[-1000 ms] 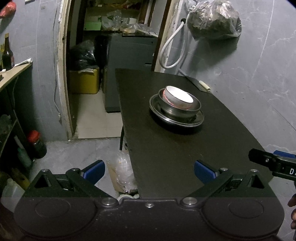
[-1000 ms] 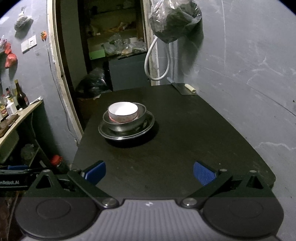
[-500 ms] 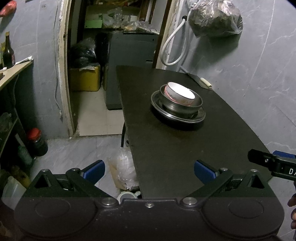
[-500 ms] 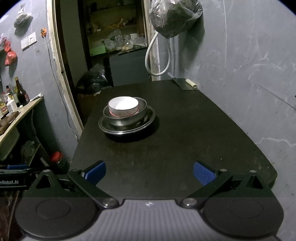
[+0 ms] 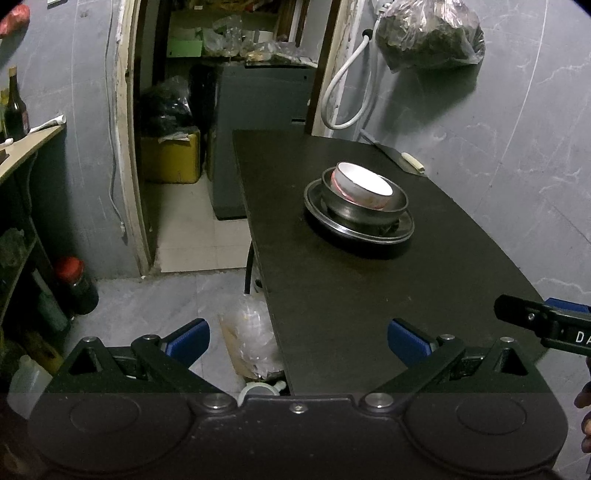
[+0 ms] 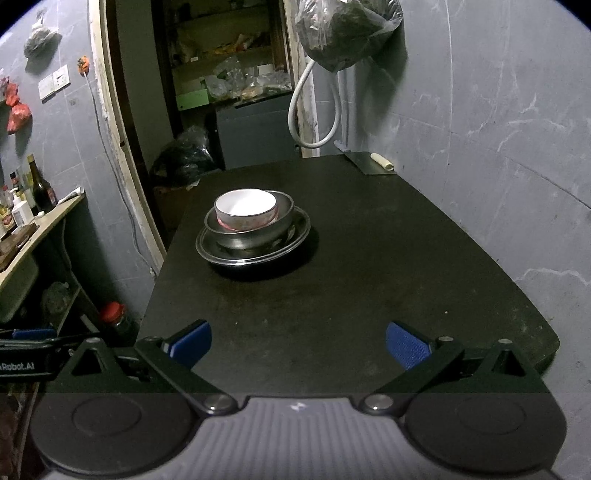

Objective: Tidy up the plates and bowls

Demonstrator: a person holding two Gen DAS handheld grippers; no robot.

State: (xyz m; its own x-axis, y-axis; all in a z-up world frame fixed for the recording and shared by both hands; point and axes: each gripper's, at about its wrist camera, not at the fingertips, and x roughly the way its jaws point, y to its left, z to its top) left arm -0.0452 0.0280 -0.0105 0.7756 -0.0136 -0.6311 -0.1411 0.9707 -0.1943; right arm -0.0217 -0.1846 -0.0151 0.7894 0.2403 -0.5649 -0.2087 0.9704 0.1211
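At the far left a wooden shelf (image 6: 40, 225) carries a dark bottle (image 6: 41, 186) and smaller containers, with a red-capped jar (image 6: 115, 320) on the floor below it. The left gripper (image 5: 298, 339) hangs over the near left edge of the black table (image 5: 369, 295), its blue-padded fingers (image 5: 186, 338) spread wide with nothing between them; a crumpled plastic bag (image 5: 251, 345) lies on the floor under that edge. Past the open doorway (image 6: 221, 92) with cluttered shelves, the stack sits on the table toward its left side and well apart from both tools: a steel plate (image 6: 255, 242) at the bottom, a steel bowl (image 6: 255, 225) in it, and a white bowl with a pink outside (image 6: 246, 212) nested on top, offset to the left in the steel bowl. The right gripper (image 6: 298, 345) is held above the near table edge, its jaws also fully apart and empty. Toward the right, a white hose (image 6: 314, 107) loops down the grey wall beneath a hanging plastic bag of dark contents (image 6: 343, 33), and a cleaver with a pale handle (image 6: 369, 162) lies at the table's far right corner.
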